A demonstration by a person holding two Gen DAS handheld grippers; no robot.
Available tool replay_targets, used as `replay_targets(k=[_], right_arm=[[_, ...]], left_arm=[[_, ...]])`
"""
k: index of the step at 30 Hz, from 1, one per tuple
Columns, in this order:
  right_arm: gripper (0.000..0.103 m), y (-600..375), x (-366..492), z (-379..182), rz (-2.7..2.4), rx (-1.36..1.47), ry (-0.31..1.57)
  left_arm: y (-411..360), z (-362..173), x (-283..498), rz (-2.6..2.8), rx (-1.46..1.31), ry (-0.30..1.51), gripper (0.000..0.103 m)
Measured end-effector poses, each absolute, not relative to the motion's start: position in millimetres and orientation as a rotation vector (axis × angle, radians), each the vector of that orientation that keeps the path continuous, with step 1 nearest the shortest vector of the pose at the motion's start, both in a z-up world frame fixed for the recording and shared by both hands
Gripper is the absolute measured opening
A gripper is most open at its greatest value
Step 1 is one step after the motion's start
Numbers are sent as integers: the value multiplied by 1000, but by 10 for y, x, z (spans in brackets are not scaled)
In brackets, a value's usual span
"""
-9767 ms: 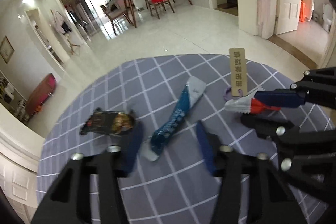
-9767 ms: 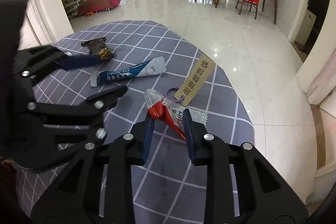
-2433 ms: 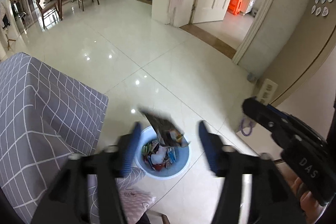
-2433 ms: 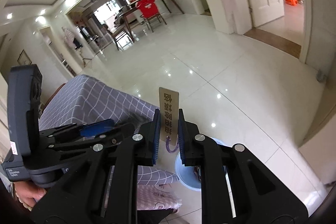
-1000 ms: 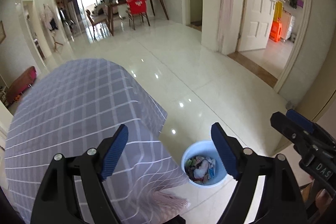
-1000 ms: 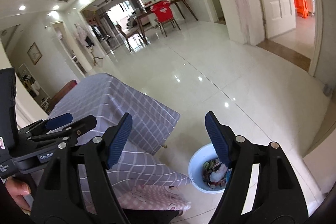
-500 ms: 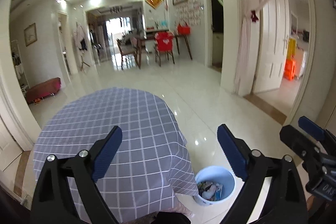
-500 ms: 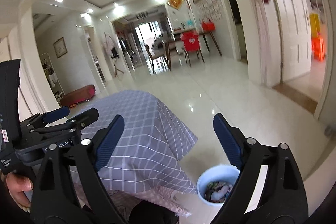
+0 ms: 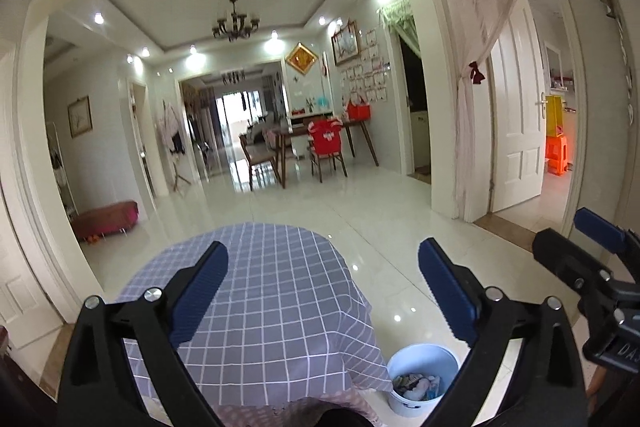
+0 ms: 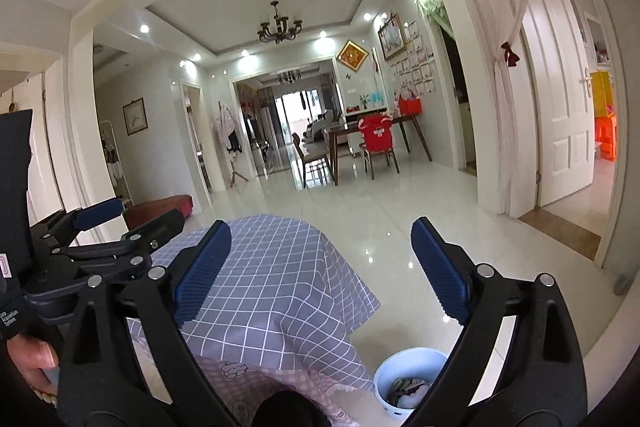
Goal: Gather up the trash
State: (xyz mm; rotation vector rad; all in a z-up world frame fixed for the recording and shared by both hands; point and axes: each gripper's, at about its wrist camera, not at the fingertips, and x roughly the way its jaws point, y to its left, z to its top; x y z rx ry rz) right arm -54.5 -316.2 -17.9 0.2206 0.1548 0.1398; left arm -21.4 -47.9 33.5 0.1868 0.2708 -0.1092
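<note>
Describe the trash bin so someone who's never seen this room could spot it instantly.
Find the round table with the grey checked tablecloth. On the white tile floor at its near right edge stands a small pale blue bucket, open-topped and holding crumpled wrappers, the only container on the floor there.

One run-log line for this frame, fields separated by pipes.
left gripper: open, holding nothing | right gripper: open, holding nothing | tablecloth: no wrappers visible | bin: on floor, trash inside

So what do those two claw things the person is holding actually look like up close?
Each gripper, left and right, is a black plastic frame with silver bolt heads and two long fingers faced with ribbed blue pads. White lettering marks the bodies, too partial to read. A bare hand grips the left one's handle.
</note>
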Motion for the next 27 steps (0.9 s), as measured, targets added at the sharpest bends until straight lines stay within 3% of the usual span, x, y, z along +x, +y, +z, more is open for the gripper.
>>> replay_targets(k=[27], right_arm=[[91, -3212, -620, -275, 180, 239, 147]], left_arm=[[-535, 352, -394, -79, 202, 250, 94]])
